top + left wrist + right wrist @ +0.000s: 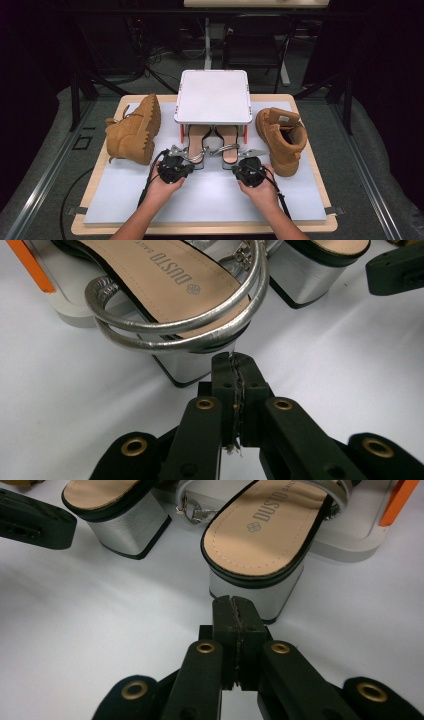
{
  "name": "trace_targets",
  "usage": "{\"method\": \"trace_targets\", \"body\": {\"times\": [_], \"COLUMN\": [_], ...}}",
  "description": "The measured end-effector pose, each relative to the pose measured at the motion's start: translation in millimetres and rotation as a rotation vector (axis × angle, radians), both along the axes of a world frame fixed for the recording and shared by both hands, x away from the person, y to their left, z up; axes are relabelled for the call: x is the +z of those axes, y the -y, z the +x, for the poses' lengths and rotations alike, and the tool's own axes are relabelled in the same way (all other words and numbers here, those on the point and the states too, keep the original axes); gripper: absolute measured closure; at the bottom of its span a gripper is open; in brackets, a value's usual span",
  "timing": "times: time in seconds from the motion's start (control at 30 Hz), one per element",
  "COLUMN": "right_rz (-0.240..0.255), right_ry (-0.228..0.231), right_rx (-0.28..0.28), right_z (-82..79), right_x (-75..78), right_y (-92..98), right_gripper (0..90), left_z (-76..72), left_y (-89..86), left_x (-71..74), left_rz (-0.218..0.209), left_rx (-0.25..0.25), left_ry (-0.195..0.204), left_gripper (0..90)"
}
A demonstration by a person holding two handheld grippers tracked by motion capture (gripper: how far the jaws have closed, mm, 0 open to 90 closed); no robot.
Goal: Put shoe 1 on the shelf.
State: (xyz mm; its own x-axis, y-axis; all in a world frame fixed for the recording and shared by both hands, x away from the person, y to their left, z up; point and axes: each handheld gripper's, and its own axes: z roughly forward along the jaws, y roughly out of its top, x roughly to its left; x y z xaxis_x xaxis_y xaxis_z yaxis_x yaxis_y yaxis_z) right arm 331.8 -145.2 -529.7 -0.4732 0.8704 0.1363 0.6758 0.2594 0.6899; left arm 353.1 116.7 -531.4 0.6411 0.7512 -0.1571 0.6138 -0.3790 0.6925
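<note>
stage: early | left gripper (233, 357) and right gripper (234, 600): jaws together, empty, just short of sandals (214, 142) | sandals under white stand (214, 95), ungrasped

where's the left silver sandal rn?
High view: the left silver sandal sits mid-table, toe end under the white shelf, beside its twin, heel just ahead of the shut left gripper; tan boot to its left.

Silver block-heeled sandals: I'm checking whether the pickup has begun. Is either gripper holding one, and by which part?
Nothing is held. The left gripper and right gripper are shut empty, just short of the silver block-heeled sandals.
</note>
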Motion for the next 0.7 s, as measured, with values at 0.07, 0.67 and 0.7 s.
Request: {"method": "trace_targets", "body": {"times": [0.07, 0.67, 0.7], "right_rz": [0.004, 0.024, 0.022], "right_ry": [0.001, 0.012, 0.013], "right_rx": [0.000, -0.004, -0.005], "right_z": [0.7, 4.1, 3.9], "right_x": [-0.7, 1.4, 1.8], "right_y": [-0.9, -4.1, -4.2], "right_gripper": [90.0, 90.0, 90.0], "left_z": [0.8, 4.0, 3.8], "left_y": [0.5, 3.6, 3.8], "left_x": [-0.5, -2.1, -1.8], "left_rz": [-0.001, 0.003, -0.001], "left_rx": [0.005, 0.026, 0.031], "left_ry": [-0.012, -0.026, -0.026], "left_gripper": [89.5, 89.7, 89.7]}}
